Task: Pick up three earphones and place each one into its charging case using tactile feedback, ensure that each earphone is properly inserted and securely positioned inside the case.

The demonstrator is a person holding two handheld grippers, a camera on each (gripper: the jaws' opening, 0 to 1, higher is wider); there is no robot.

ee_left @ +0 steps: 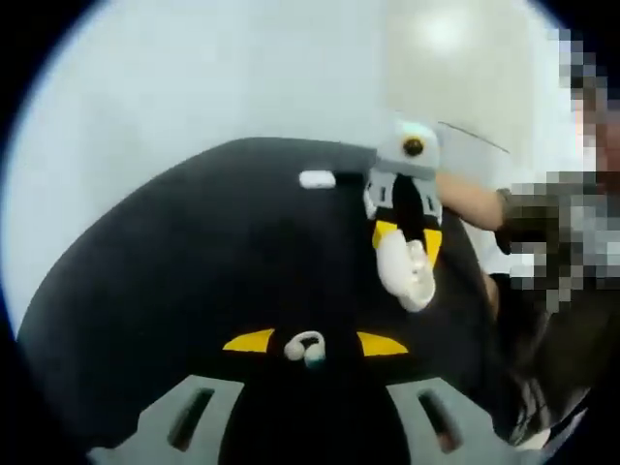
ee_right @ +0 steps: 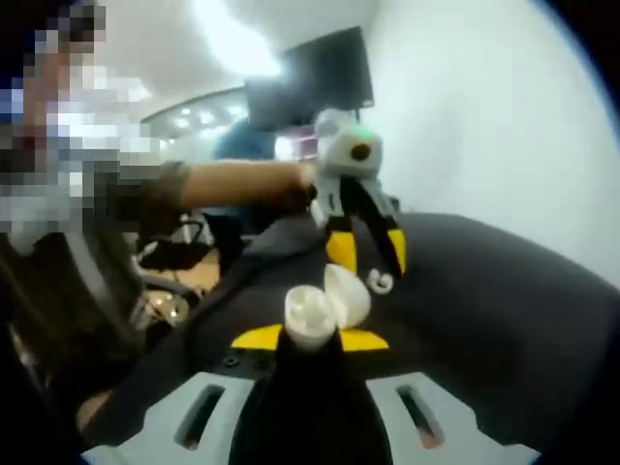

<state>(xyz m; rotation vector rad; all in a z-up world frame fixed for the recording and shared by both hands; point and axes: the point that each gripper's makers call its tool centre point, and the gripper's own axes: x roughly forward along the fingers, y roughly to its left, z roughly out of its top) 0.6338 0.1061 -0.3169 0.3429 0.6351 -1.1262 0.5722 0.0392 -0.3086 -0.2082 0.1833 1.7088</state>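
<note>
Black matting is covering the table (ee_left: 145,271), and you are working above it near its middle. Your left gripper (ee_left: 308,343) is pinching a white ear-hook earphone (ee_left: 305,347) between its yellow-tipped jaws, the hook arching upward and the bud hanging low. Your right gripper (ee_right: 310,337) is clenching an opened white charging case (ee_right: 325,305), lid tilted back toward the left gripper. In the right gripper view, the earphone (ee_right: 380,282) is hanging just beside the case's far rim, so the left gripper is the one positioned to deliver it. The earphone's long axis is running roughly crosswise to the case mouth; you are likely needing to turn it before seating. A second white case (ee_left: 317,179) is lying near the table's far edge.
</note>
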